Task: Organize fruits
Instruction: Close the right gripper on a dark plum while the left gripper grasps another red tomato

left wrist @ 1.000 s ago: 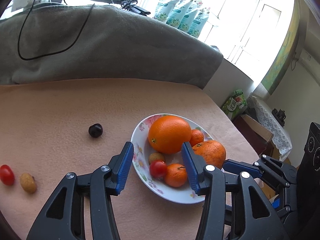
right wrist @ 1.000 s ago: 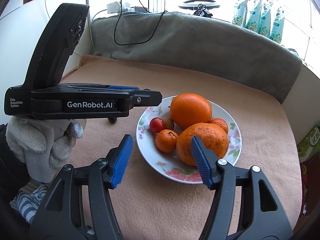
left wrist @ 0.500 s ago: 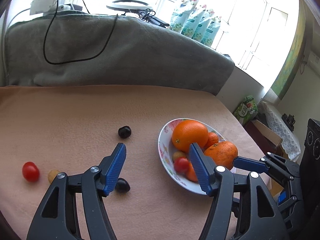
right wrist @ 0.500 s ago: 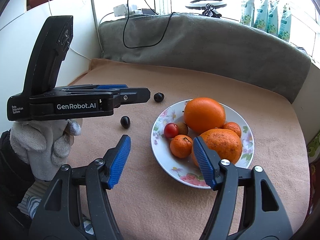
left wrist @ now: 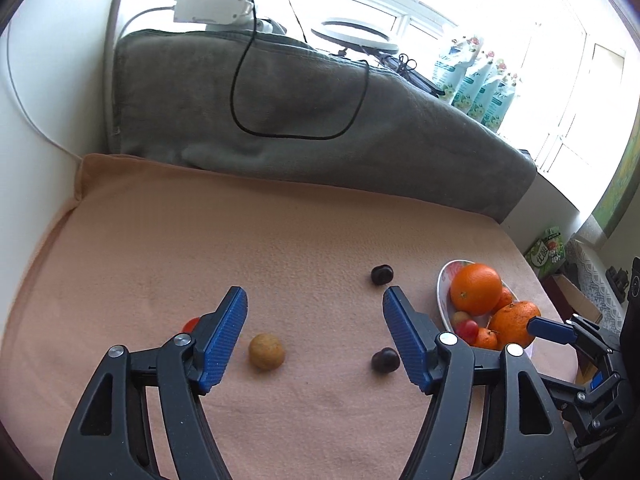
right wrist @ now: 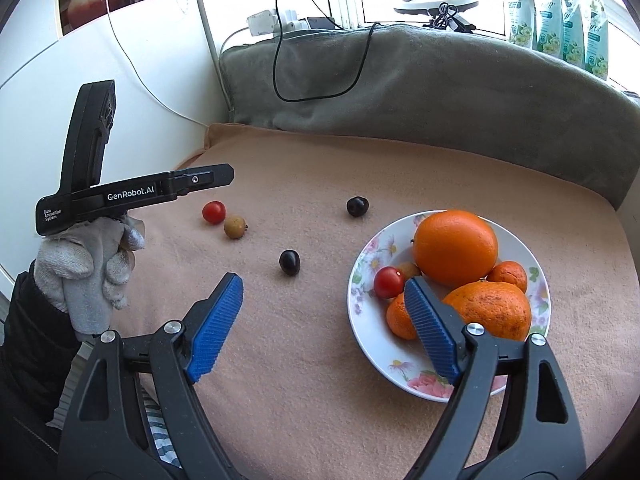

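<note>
A floral plate (right wrist: pixel 404 368) holds a big orange (right wrist: pixel 455 246), a second orange (right wrist: pixel 490 310), small tangerines and a cherry tomato (right wrist: pixel 389 282). Loose on the peach cloth lie a cherry tomato (right wrist: pixel 213 212), a tan round fruit (right wrist: pixel 234 227) and two dark plums (right wrist: pixel 289 262) (right wrist: pixel 357 206). My left gripper (left wrist: pixel 314 336) is open and empty, with the tan fruit (left wrist: pixel 266 351) between its fingers and a plum (left wrist: pixel 385 360) by the right finger. My right gripper (right wrist: pixel 322 326) is open and empty at the plate's near left rim.
A grey blanket (right wrist: pixel 420 88) with a black cable (right wrist: pixel 320 68) lines the back of the table. A white wall (right wrist: pixel 120 64) stands at the left. Green-white pouches (right wrist: pixel 560 12) stand on the windowsill. The table's right edge drops off beyond the plate (left wrist: pixel 444 292).
My left gripper has swung left, away from the plate, over the loose fruits. My right gripper has drawn back a little from the plate.
</note>
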Tool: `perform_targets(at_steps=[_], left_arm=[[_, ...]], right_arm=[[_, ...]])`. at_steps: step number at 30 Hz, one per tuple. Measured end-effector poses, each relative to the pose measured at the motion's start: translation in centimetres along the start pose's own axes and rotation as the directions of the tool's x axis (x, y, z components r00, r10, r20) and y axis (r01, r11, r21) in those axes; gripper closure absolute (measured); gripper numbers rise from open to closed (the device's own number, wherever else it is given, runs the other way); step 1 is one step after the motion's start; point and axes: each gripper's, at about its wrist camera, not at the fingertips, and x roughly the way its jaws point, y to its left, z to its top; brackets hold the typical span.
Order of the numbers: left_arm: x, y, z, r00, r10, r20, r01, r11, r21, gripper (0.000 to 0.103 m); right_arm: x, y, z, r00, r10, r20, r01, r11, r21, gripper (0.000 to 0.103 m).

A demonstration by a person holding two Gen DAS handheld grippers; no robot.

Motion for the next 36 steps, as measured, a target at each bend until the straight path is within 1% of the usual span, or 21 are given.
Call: perform_targets(at_steps=[5, 9, 15, 20, 21, 22, 24, 26, 27, 30, 36], left_arm=[[-0.7, 2.9, -0.3, 0.999, 0.053, 0.012, -0.052, 0.997, -0.057, 0.033], [-1.0, 4.9, -1.0, 0.997, 0.075, 0.006, -0.074, 0.992, -0.101, 0.033], [-1.1, 6.6, -2.2, 0.996, 0.087, -0.012, -0.088, 0.989, -0.118, 0.033], [-1.0, 7.6, -2.8, 0.997, 0.075, -0.029, -0.078, 0.989, -0.124, 0.033], [-0.8, 7.7, -2.8, 0.997, 0.067, -0.033, -0.071, 0.989, -0.126, 0.035], [-0.7, 7.8, -2.9, 0.998, 0.059, -0.039, -0.063, 0.99, -0.128, 0.041], [-0.4, 7.9, -3.0, 0.998, 0.045, -0.048, -0.051, 0.99, -0.129, 0.046], [-0.1, 7.8, -3.0, 0.998, 0.033, -0.055, -0.04, 0.992, -0.123, 0.046], [0.1, 7.8, -3.0, 0.998, 0.028, -0.06, -0.035, 0.992, -0.118, 0.048], [0.8, 7.6, -3.0, 0.997, 0.021, -0.074, -0.029, 0.994, -0.108, 0.05], [1.9, 7.9, -2.9, 0.996, 0.016, -0.091, -0.026, 0.994, -0.108, 0.056]], right_arm=[[0.9, 1.0, 0.6, 1.0, 0.015, -0.005, -0.016, 1.0, -0.027, 0.018], [1.7, 1.8, 1.1, 0.999, 0.035, -0.013, -0.036, 0.999, -0.038, 0.018], [3.4, 2.9, 2.2, 0.997, 0.071, -0.025, -0.072, 0.996, -0.048, 0.018], [5.5, 3.7, 3.7, 0.989, 0.137, -0.054, -0.139, 0.99, -0.03, 0.018], [5.9, 4.0, 3.9, 0.988, 0.139, -0.062, -0.142, 0.989, -0.038, 0.018], [6.3, 4.4, 4.1, 0.988, 0.14, -0.068, -0.144, 0.988, -0.048, 0.021], [7.2, 5.1, 4.3, 0.985, 0.149, -0.09, -0.155, 0.986, -0.062, 0.028], [8.0, 5.7, 4.3, 0.984, 0.14, -0.106, -0.149, 0.986, -0.08, 0.03], [8.4, 6.0, 4.3, 0.985, 0.13, -0.114, -0.14, 0.986, -0.091, 0.03], [9.4, 6.3, 4.1, 0.984, 0.109, -0.14, -0.125, 0.986, -0.111, 0.035], [10.3, 5.4, 3.8, 0.983, 0.068, -0.172, -0.087, 0.991, -0.103, 0.036]])
